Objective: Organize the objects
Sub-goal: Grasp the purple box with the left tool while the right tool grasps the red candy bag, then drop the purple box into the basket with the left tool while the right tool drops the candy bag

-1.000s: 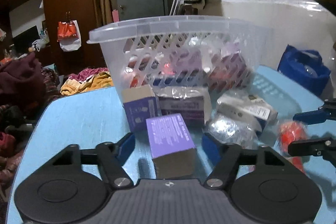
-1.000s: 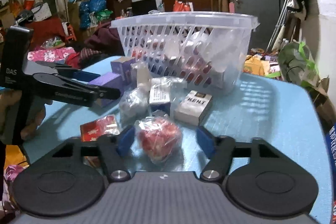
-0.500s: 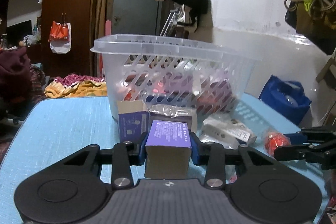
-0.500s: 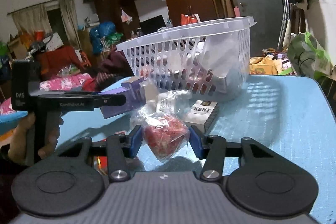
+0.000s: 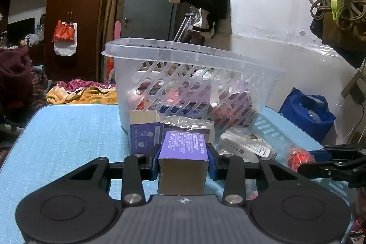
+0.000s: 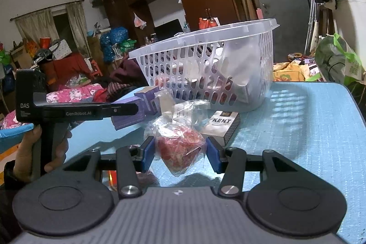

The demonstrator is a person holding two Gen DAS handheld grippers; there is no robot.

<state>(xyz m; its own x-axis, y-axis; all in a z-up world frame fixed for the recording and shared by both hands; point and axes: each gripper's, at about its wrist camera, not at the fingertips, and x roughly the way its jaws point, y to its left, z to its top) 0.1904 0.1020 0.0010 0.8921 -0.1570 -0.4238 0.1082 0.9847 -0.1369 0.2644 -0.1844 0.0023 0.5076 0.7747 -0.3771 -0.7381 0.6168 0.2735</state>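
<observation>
Went from wide open a second back to clamped: left gripper shut on the purple box, right gripper pinching the red bag. Both lifted just off the bench, so probably ready to drop into the basket. Still left lying in front of it: blue box, Kent pack, some wrapped bits. Tall basket rim in the way, so needed a lift up and over.
</observation>
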